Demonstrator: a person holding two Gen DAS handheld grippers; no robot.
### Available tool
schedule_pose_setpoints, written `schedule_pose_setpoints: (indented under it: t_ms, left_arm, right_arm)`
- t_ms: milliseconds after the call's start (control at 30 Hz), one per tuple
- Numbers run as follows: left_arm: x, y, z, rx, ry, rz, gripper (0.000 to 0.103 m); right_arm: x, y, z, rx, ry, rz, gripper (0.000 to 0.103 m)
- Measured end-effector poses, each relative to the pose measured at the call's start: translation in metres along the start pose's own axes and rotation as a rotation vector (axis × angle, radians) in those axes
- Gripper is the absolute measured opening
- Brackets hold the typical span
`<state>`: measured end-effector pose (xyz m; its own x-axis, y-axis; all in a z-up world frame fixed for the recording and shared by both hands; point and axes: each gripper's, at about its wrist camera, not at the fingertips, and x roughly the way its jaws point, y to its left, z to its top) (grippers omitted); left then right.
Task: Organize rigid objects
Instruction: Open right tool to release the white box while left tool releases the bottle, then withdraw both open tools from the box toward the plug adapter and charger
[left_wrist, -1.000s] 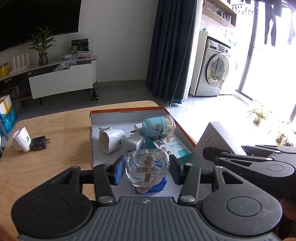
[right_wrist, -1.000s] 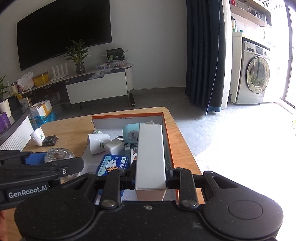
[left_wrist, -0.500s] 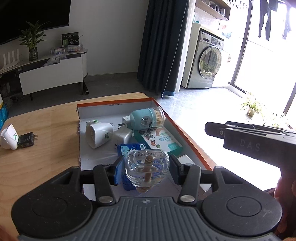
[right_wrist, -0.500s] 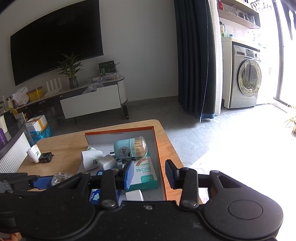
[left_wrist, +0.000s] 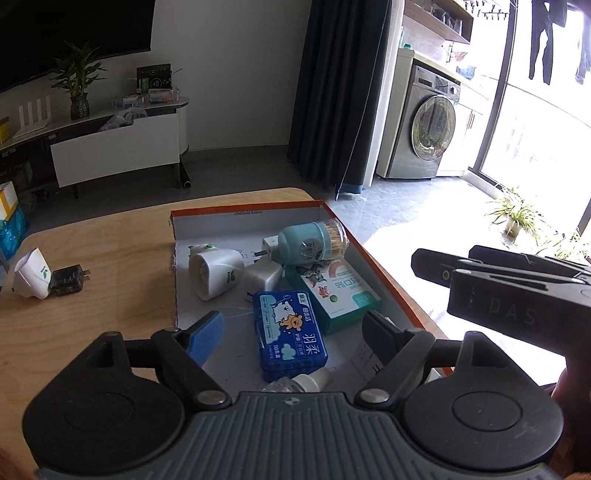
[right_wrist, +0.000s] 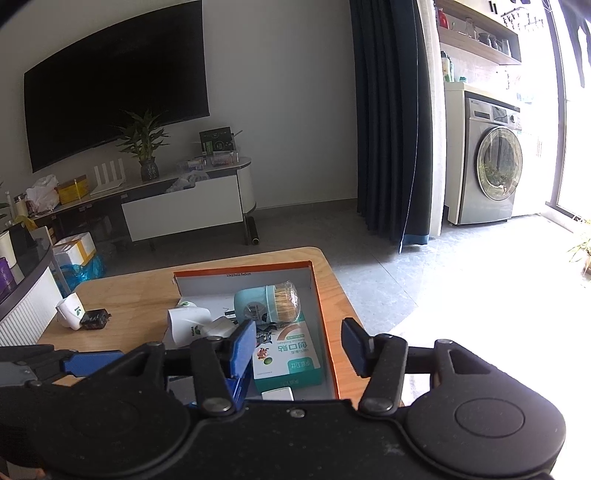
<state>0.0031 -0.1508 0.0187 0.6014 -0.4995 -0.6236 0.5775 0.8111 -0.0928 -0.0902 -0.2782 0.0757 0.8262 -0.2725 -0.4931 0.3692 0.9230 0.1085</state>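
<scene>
The glass bottle (left_wrist: 295, 384) has left the left hand-held gripper (left_wrist: 291, 332), whose jaws now stand spread; it lies in the orange box (left_wrist: 384, 266) on the desk (left_wrist: 110, 258), just behind a blue tin (left_wrist: 290, 334). The right hand-held gripper (right_wrist: 299, 347) is spread, empty, above the box.

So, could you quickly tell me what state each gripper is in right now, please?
Left gripper: open, holding nothing, above the orange-rimmed box.
Right gripper: open, holding nothing.

Dark curtain (right_wrist: 391, 122), wall-mounted TV (right_wrist: 110, 96), washing machine (right_wrist: 491, 162), apparently tiled grey floor (right_wrist: 369, 266).
</scene>
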Motion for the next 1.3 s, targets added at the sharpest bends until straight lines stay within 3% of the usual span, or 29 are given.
schedule_pose_setpoints:
  t_ms: [167,400,1300]
  left_arm:
    - [-0.005,0.017,0.004,-0.016,0.004,0.08,0.094]
    - [-0.011,0.042,0.005,-0.072,0.01,0.139,0.096]
    - [-0.029,0.115,0.006,-0.2,-0.001,0.242,0.096]
  right_arm:
    - [0.002,0.012,0.001,-0.017,0.004,0.018,0.079]
    - [0.006,0.028,0.005,-0.034,0.004,0.019,0.087]
    - [0.032,0.11,0.01,-0.174,0.068,0.149,0.089]
